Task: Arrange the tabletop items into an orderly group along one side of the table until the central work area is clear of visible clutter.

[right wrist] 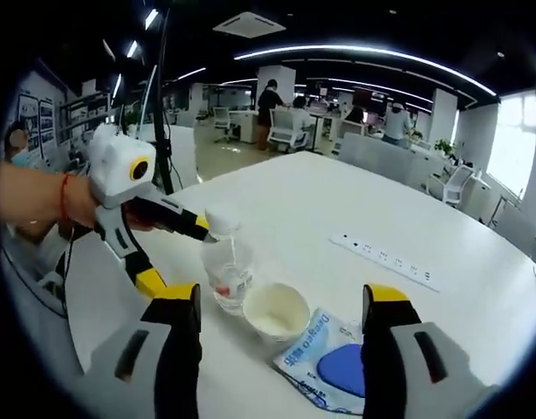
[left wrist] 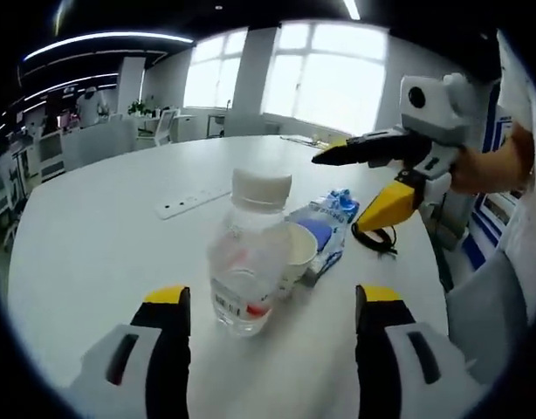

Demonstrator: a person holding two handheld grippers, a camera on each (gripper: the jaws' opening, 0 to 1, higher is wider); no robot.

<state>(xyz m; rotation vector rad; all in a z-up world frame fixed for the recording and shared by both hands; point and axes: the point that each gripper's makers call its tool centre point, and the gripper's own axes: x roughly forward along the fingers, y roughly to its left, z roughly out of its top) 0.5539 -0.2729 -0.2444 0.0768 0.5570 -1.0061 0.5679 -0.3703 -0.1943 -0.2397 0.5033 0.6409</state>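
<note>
A clear plastic bottle with a white cap stands on the white table, just ahead of my left gripper. That gripper is open, its jaws wide apart on either side of the bottle without touching it. Behind the bottle sits a white paper cup, and past that lies a blue packet. In the right gripper view my right gripper is open above the cup and packet, holding nothing. The left gripper reaches the bottle from the left. The right gripper hovers over the packet.
A white power strip lies on the table beyond the items, also seen as the strip in the right gripper view. Office chairs, desks and people fill the room behind. The table edge runs close by the left hand.
</note>
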